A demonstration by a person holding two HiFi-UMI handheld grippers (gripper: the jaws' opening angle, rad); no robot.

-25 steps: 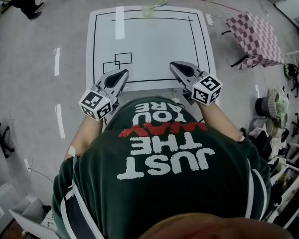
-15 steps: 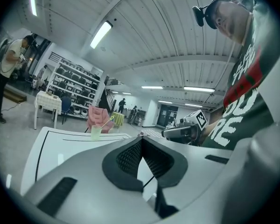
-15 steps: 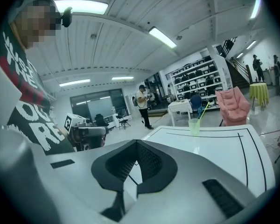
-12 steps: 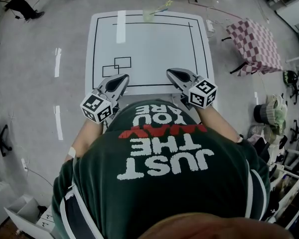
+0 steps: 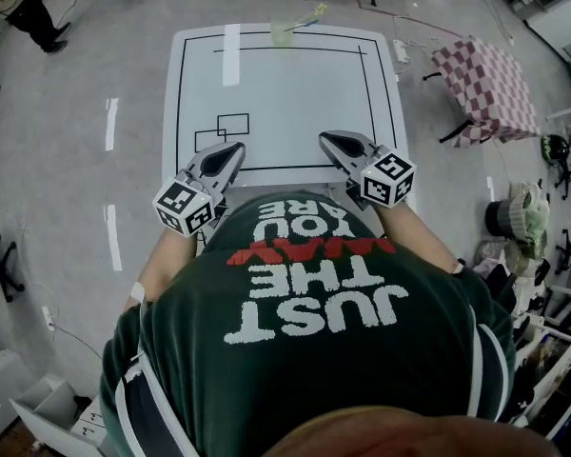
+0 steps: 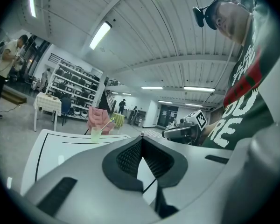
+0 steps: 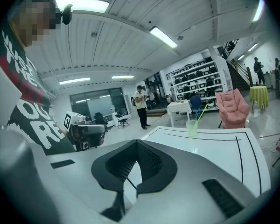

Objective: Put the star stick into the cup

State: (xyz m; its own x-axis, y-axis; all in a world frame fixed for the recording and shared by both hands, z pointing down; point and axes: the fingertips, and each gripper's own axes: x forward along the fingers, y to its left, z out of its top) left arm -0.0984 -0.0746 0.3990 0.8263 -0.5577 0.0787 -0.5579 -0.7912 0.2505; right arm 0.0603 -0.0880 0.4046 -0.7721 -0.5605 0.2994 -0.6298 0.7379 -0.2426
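Note:
A pale green cup point(image 5: 282, 32) stands at the far edge of the white table point(image 5: 295, 84), with the star stick point(image 5: 309, 14) leaning out of it to the right. Both grippers hover at the near edge, far from the cup. The left gripper point(image 5: 234, 149) is shut and empty, and so is the right gripper point(image 5: 325, 140). In the left gripper view the cup point(image 6: 96, 134) and stick point(image 6: 107, 123) show beyond the closed jaws. The right gripper view has the cup point(image 7: 192, 128) and stick point(image 7: 203, 112) in the distance as well.
Black border lines and two small outlined rectangles point(image 5: 224, 127) mark the table top. A table with a checked cloth point(image 5: 490, 69) stands to the right on the floor. A pink chair point(image 7: 232, 107) and a standing person point(image 7: 141, 105) are beyond the table.
The head camera has shifted a little, so the table sits lower in the picture. Both grippers have edged slightly towards each other at the near edge and stay shut.

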